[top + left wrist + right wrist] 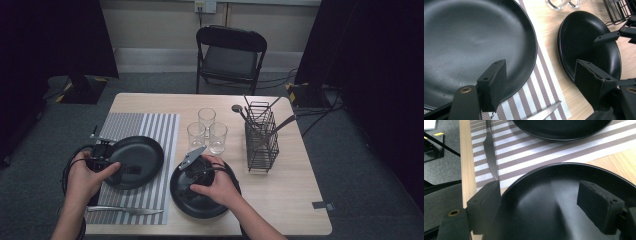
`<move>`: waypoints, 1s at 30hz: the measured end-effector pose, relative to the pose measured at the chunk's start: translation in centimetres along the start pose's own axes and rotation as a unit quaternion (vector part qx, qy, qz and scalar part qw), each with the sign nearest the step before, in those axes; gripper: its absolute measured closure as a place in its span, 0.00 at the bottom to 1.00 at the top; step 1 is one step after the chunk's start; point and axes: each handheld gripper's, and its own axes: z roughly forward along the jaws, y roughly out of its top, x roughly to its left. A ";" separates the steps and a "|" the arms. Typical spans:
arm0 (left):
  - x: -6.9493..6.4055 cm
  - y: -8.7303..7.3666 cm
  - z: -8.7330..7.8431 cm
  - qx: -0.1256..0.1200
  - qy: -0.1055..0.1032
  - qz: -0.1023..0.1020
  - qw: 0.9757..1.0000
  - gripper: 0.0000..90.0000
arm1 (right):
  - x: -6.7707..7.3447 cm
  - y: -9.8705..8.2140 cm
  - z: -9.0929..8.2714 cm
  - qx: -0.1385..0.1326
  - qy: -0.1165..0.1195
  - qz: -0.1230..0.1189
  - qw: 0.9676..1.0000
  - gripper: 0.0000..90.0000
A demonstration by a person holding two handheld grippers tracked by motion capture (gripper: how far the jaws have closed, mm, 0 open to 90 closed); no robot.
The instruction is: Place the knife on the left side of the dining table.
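Observation:
A black plate (137, 160) (469, 45) (561, 128) lies on a striped placemat (150, 130) (534, 100) (536, 152). To its right, on the bare wood, sits a stack of black plates (200, 205) (586, 42) (554, 202). My left gripper (130, 170) (544, 82) is open over the right rim of the plate on the mat, one jaw above the plate and the other out toward the stack. My right gripper (186, 187) (541, 206) is open just above the stack's top plate, with nothing pinched between its jaws.
A table knife (125, 210) (544, 112) (491, 152) lies on the mat near the front edge. Three glasses (207, 131) stand mid-table, with a wire cutlery rack (261, 137) holding utensils to their right. A folding chair (230, 52) stands behind the table.

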 end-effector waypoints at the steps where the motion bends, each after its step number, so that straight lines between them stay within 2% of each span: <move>1: 0.1 0.0 0.0 0.002 -0.002 0.006 1.000 0.29 | -0.1 -0.1 -0.1 0.001 -0.001 0.002 1.000 0.21; 4: 0.3 -0.1 -0.1 0.003 -0.004 0.008 1.000 0.29 | -0.3 -0.3 -0.5 0.003 -0.005 0.001 1.000 0.21; 10: 0.6 -0.2 -0.2 -0.005 0.005 0.010 1.000 0.29 | -0.8 -1.0 -1.3 0.002 -0.011 0.011 1.000 0.21; 21: 0.4 -0.1 -0.1 -0.011 0.006 0.010 1.000 0.29 | -1.8 -2.0 -2.8 0.005 -0.022 0.017 1.000 0.21; 30: 0.8 -0.5 -0.2 -0.006 0.006 0.012 1.000 0.29 | -2.5 -2.5 -4.4 0.010 -0.033 0.025 0.999 0.21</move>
